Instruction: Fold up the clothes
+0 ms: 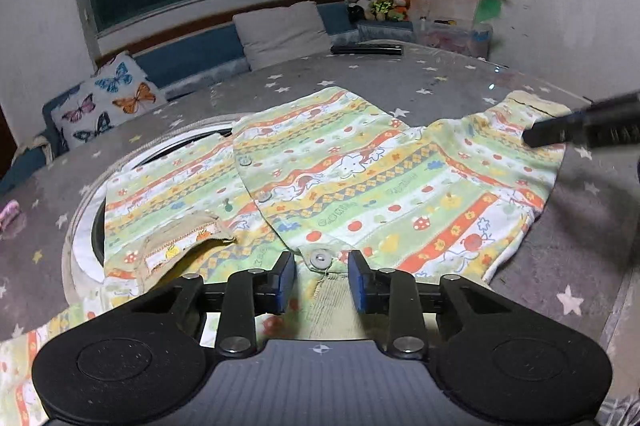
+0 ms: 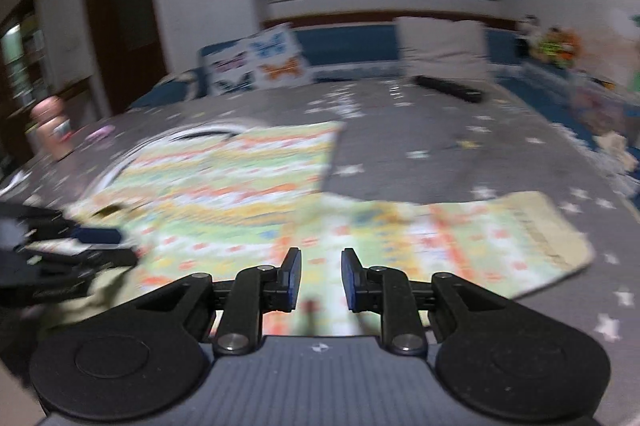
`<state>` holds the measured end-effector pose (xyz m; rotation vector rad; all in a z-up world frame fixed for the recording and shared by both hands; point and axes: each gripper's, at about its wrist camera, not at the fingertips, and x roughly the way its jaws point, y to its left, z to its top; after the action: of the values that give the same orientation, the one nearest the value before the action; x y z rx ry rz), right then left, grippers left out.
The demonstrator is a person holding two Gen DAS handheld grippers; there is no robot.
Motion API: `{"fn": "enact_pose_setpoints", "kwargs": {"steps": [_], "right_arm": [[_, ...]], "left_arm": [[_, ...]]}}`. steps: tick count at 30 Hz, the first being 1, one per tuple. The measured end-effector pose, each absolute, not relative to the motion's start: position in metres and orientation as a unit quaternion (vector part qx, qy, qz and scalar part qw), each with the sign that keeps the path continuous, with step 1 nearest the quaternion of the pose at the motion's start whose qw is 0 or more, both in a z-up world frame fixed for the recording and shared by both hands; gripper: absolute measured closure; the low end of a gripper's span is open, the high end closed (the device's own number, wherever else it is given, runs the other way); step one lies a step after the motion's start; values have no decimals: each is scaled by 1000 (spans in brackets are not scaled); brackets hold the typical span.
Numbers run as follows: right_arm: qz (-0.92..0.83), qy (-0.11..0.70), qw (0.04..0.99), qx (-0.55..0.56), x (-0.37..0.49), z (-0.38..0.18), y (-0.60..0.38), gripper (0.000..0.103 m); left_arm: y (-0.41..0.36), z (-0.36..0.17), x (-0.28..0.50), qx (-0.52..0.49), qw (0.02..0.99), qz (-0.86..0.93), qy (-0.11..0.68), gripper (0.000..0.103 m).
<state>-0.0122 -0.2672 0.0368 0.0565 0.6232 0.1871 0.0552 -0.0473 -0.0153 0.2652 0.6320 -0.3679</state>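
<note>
Here the small cotton child's top printed with green, yellow and orange cartoon bands (image 1: 360, 178) lies spread on the grey star-patterned counter cover (image 1: 560, 266), its front panel overlapping along a row of snap buttons and one sleeve stretched out toward the right. That flat, open layout looks deliberate: a garment smoothed out with the sleeve extended gives clean lines to fold along. Part of the top drapes over a white ring-shaped inset in the counter (image 1: 84, 246), so the cloth there has less support and may sag.

The left gripper (image 1: 322, 280) sits low at the near hem, just in front of a grey snap button (image 1: 319, 259). Its jaws stand apart on either side of the ribbed hem strip with nothing pinched between them; I judge it poised to take the edge. In the right wrist view it shows as a dark blurred shape over the garment's left side.

The right gripper (image 2: 320, 280) hovers above the printed fabric near the base of the sleeve, jaws narrowly parted and holding nothing. The blur suggests motion. From the left wrist view its dark tip reaches over the sleeve's beige ribbed cuff (image 1: 536, 104), likely the first part to fold inward.
</note>
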Motion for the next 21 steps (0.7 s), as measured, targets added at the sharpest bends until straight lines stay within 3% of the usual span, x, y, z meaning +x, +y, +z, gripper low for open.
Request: {"fn": "enact_pose_setpoints", "kwargs": {"steps": [6, 12, 21], "right_arm": [[-28, 296, 953, 64, -2, 29, -329, 77], [-115, 290, 947, 81, 10, 17, -376, 65], [-151, 296, 938, 100, 23, 3, -398, 64]], "left_arm": [[-48, -11, 48, 139, 927, -175, 300, 69], [-43, -7, 42, 141, 931, -164, 295, 68], [-35, -7, 36, 147, 934, -140, 295, 60]]}}
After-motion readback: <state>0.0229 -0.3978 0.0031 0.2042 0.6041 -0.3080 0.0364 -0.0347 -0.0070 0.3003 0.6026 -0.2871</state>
